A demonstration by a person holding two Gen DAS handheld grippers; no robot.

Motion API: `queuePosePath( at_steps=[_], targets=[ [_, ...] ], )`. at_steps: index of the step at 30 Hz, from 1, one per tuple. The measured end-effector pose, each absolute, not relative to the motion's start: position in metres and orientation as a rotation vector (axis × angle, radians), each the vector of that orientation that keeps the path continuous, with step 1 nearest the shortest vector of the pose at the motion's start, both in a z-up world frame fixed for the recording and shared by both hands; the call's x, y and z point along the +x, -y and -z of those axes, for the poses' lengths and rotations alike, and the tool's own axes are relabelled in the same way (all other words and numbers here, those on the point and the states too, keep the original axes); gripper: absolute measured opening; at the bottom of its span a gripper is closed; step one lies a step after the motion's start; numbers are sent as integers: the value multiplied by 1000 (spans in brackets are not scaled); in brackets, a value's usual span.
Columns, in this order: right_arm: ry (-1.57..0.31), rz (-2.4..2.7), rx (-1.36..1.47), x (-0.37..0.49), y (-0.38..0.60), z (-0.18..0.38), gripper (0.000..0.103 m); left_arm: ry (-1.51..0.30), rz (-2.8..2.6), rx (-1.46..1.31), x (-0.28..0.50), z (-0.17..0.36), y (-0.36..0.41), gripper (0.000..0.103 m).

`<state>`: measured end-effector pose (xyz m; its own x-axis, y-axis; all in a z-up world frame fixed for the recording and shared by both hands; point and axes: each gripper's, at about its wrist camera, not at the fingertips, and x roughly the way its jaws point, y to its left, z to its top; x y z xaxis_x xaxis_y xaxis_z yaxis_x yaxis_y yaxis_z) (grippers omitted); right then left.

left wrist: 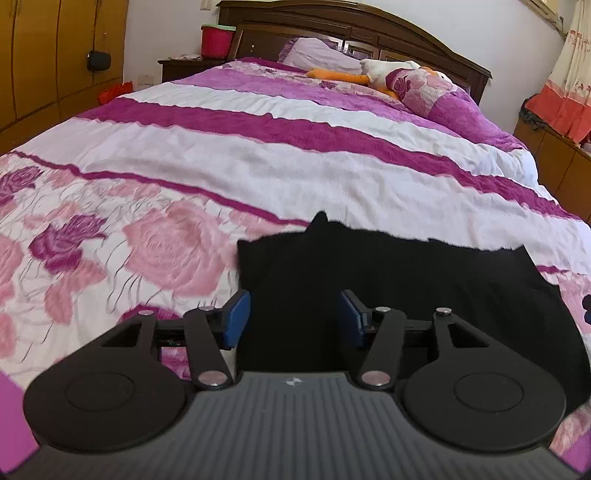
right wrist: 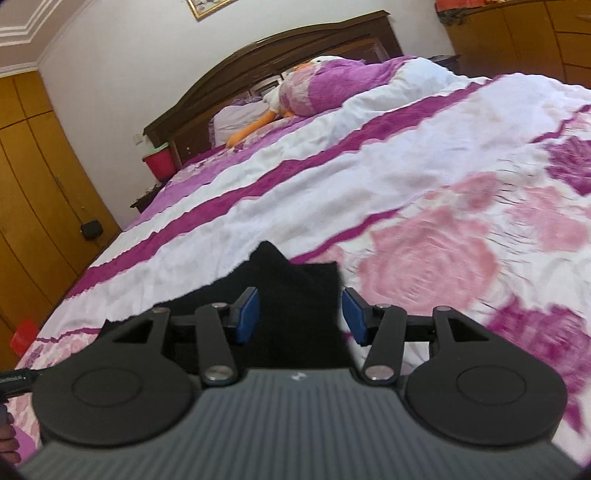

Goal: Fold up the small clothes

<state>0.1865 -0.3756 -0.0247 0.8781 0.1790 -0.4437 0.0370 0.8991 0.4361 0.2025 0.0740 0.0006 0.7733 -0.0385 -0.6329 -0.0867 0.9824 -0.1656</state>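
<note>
A small black garment (left wrist: 406,280) lies on the pink and purple floral bedspread (left wrist: 155,229) near the bed's foot. Two pointed corners stick up along its far edge. In the left wrist view, my left gripper (left wrist: 295,314) hovers over the garment's left part. Its blue pads (left wrist: 238,317) stand wide apart, with black cloth showing between them but not pinched. In the right wrist view, my right gripper (right wrist: 301,314) is over the garment's (right wrist: 295,273) right end. Its pads (right wrist: 248,314) are also apart, and the cloth's right edge runs between them unpinched.
The striped bedspread (right wrist: 332,177) stretches to a dark wooden headboard (left wrist: 369,33), with a pillow and a white and orange plush duck (left wrist: 373,72) there. A red bucket (left wrist: 216,40) sits on a nightstand. Wooden wardrobes (left wrist: 55,55) stand to the left and a cabinet (left wrist: 554,155) to the right.
</note>
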Motion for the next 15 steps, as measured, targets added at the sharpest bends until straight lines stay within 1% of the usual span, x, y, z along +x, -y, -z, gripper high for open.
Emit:
queuePosePath(
  at_steps=[7,11,15],
  targets=[
    [-530,-50,506,154,397,41,54,-714,-25,-215,173,2,-76,63],
    [-556,-67,589,148,402,58,54,-738,-24,-211,168,9,-73,63],
    [-540,-86,598,143,394,65,54,-756,-39,-223,169,17,-74,64]
  ],
)
